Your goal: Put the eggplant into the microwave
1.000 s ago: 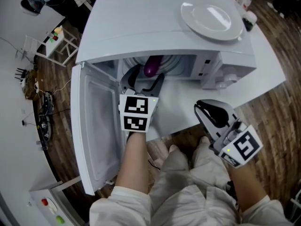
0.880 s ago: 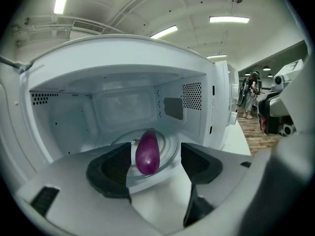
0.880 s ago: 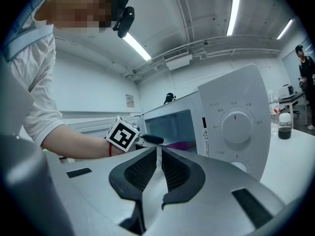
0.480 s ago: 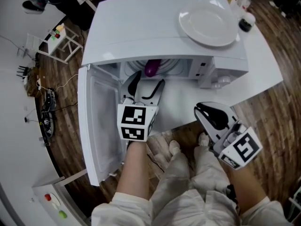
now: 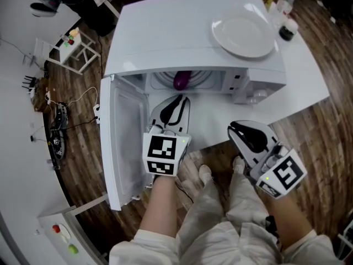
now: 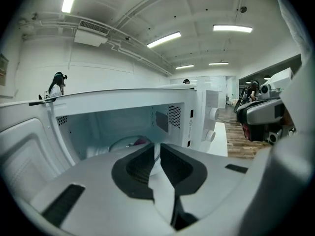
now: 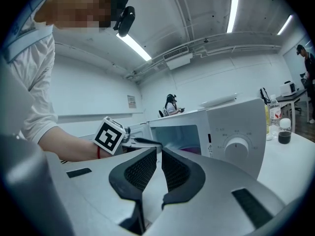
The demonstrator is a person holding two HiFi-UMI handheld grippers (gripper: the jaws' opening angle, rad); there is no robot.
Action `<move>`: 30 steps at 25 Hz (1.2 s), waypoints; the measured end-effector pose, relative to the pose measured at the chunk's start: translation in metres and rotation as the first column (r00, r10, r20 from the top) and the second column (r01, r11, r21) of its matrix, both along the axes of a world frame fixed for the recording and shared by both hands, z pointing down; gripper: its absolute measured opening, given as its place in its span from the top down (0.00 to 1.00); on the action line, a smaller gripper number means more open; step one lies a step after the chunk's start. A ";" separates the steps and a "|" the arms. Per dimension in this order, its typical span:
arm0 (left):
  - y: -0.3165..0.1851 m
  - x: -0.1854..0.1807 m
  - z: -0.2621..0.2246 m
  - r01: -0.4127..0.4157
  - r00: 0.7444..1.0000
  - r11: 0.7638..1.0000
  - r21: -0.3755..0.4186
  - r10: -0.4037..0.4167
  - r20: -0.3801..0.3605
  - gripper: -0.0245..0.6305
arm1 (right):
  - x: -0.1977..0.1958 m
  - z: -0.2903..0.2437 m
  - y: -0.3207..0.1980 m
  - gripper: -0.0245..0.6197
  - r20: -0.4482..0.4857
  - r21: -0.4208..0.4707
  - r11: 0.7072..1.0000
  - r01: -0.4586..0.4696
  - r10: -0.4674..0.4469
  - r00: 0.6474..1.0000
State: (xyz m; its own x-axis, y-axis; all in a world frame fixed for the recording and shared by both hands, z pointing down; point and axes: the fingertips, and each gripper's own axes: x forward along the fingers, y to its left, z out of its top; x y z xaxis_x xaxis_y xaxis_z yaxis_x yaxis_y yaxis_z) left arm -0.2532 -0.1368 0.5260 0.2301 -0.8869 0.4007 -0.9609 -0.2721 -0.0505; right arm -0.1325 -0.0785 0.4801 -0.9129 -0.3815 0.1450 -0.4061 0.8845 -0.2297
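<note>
The purple eggplant (image 5: 181, 80) lies on the turntable inside the open white microwave (image 5: 193, 32); a sliver of it shows in the left gripper view (image 6: 140, 142) and the right gripper view (image 7: 189, 150). My left gripper (image 5: 177, 100) hangs just outside the oven's mouth, pointing in. Its jaws have just been closing and now stand together with nothing between them (image 6: 158, 149). My right gripper (image 5: 236, 127) hovers in front of the control panel, shut and empty (image 7: 159, 154).
The microwave door (image 5: 124, 142) swings wide open to the left. A white plate (image 5: 242, 36) rests on the microwave's top. Bottles (image 5: 285, 26) stand on the white table (image 5: 309, 76) at the back right. The person's legs are below the grippers.
The left gripper has drawn back out of the oven toward the person and risen, and its jaws have gone from wide apart to together. The eggplant stays inside. The right gripper barely shifted.
</note>
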 end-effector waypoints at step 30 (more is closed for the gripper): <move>0.089 0.042 -0.052 -0.108 0.987 0.989 0.098 0.118 -0.105 0.96 | -0.018 -0.037 0.036 0.90 -0.040 0.119 0.989 0.088 -0.084 0.996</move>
